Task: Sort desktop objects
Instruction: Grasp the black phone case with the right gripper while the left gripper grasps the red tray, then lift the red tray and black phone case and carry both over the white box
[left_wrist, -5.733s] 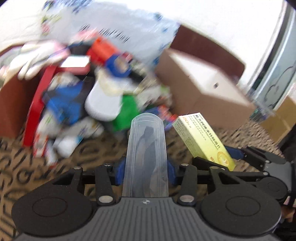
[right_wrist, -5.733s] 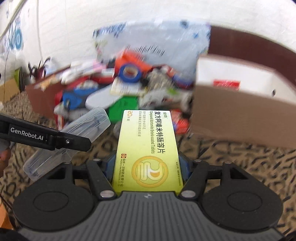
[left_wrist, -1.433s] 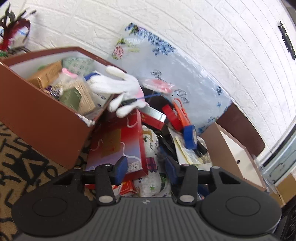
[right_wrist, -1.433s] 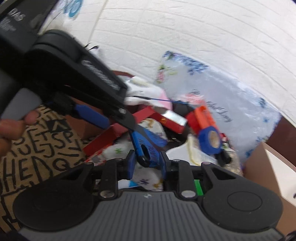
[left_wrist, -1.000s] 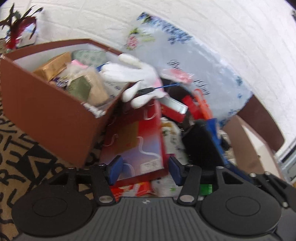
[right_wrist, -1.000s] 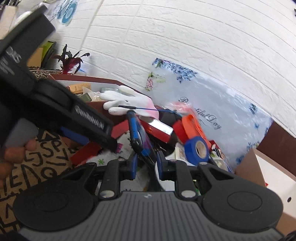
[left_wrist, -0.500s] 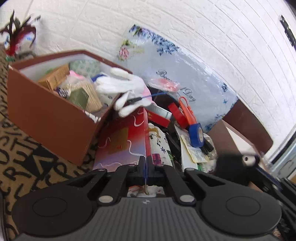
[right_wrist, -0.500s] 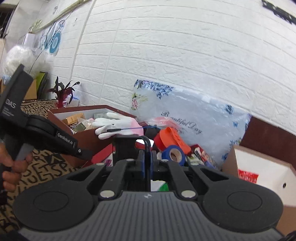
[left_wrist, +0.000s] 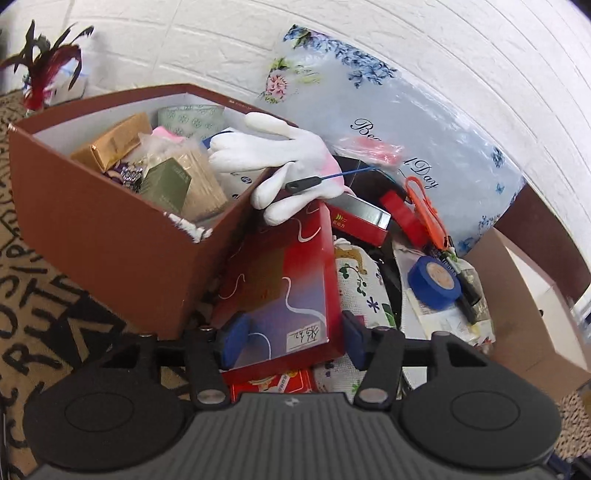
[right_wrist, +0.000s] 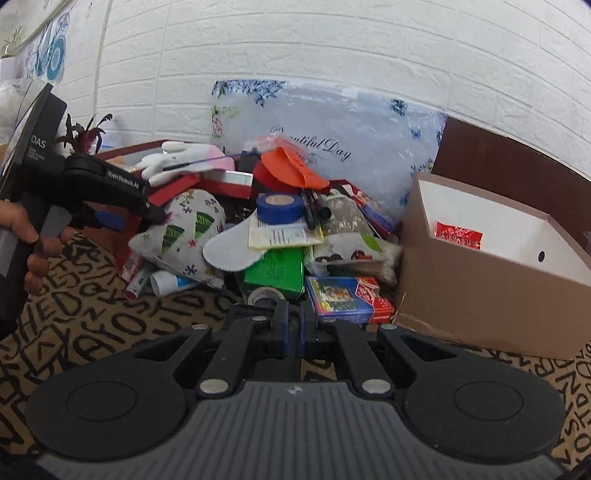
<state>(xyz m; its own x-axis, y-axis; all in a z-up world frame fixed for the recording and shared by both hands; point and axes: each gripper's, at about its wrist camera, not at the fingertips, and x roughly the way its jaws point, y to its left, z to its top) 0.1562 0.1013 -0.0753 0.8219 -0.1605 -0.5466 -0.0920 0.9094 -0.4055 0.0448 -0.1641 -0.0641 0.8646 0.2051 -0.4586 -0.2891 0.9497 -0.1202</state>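
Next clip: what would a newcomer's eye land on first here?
Probably the heap of clutter against the white brick wall, with a white glove draped over the rim of the full brown box on its left. The open left tongs straddle a red box, and blue tape sits mid-pile.

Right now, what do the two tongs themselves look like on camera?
Both are matte black plastic: a grey ribbed housing flanked by two round black discs, linkage arms with silver pivot screws, and blue finger pads. The left tongs show in side view from the right wrist with white "GenRobot.AI" and "DAS" lettering, gripped by a bare hand. The right tongs match.
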